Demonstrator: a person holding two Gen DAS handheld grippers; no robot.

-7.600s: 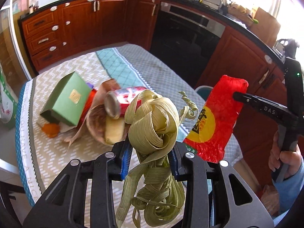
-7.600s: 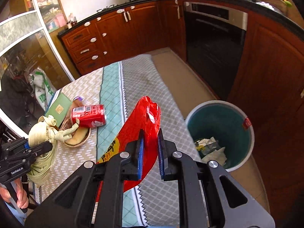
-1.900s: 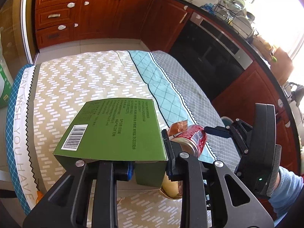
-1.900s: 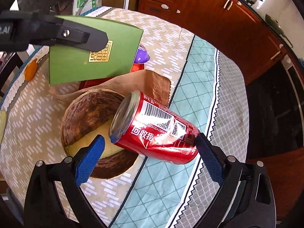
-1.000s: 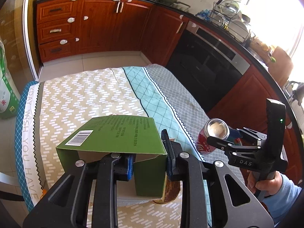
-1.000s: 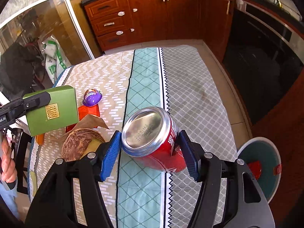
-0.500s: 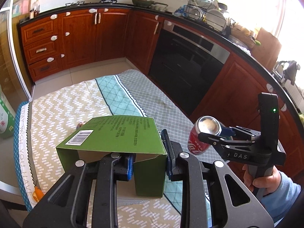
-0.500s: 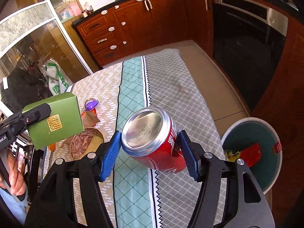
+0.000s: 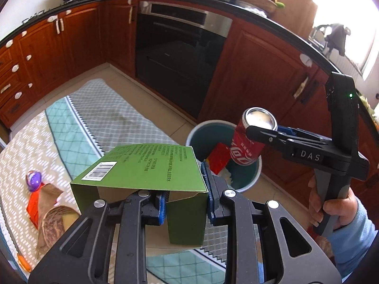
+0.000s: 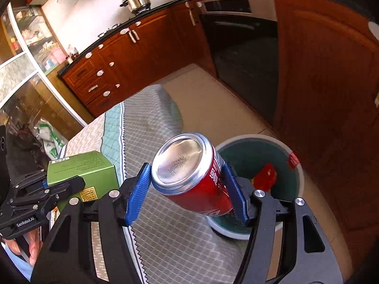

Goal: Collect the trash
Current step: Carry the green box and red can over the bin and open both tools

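The right gripper point(image 10: 187, 189) has its blue pads closed on the sides of a red soda can point(image 10: 196, 177), held clear of the table with its silver base turned up toward the camera. The can's long axis tilts down and away, its far end pointing into the bin point(image 10: 297, 165) that stands on the floor just off the table's near corner. From the left wrist view the can point(image 9: 251, 142) hangs over the bin's rim point(image 9: 196, 130), more over the opening than beside it, so I judge a simple release would drop it inside.

The left gripper point(image 9: 186, 203) is clamped on one wall of an open green box point(image 9: 142, 165), one finger inside the cardboard and one outside, the barcoded face up. The box is carried above the table's edge, short of the bin, so the right hand is plainly the nearer of the two and should let go first.

Inside the bin lie a red wrapper point(image 9: 218, 158) and some pale crumpled scraps; there is room left.

Still on the tablecloth point(image 9: 106, 108), toward its left edge, sit a purple capsule point(image 9: 34, 177), a brown paper bag, an orange-red packet and a brown husk-like bowl point(image 9: 54, 222).
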